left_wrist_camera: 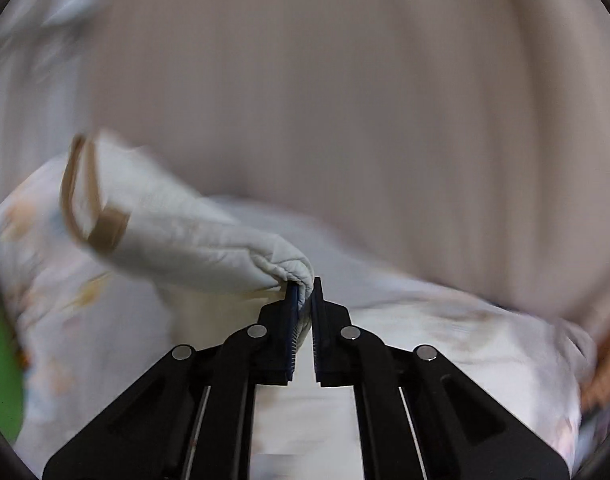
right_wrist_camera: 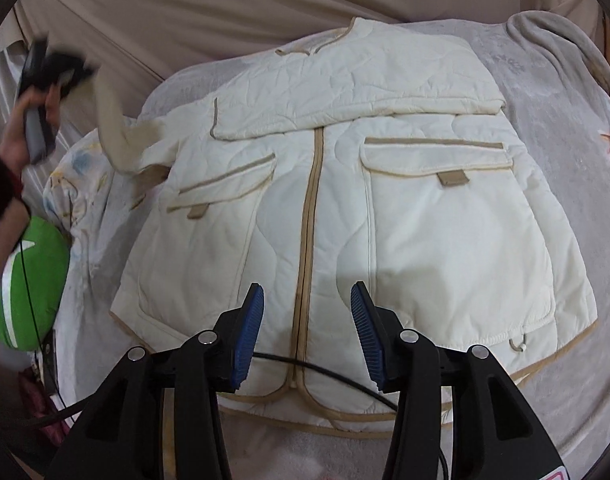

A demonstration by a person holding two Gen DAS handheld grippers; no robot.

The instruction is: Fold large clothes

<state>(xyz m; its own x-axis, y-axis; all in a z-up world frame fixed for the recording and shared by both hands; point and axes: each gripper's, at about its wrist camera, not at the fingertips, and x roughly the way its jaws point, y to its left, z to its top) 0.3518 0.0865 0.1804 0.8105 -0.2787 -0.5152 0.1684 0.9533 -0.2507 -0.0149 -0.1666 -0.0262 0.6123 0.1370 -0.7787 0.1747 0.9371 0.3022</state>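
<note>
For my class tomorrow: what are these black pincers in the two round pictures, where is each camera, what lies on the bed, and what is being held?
There is no robot. A person holds a two-finger gripper in each hand, each with a fisheye camera looking along its fingers. The left camera shows the left gripper shut on a sleeve of a cream quilted jacket. The right camera shows the right gripper open and empty above the jacket, which is spread on a covered bed. The other sleeve is folded across the chest. A green cushion lies at the left.

Motion blur smears the bedding [left_wrist_camera: 445, 344] and the backdrop behind the lifted sleeve [left_wrist_camera: 193, 232]; the green cushion [right_wrist_camera: 29, 284], perhaps a pillow, is cut by the edge.
</note>
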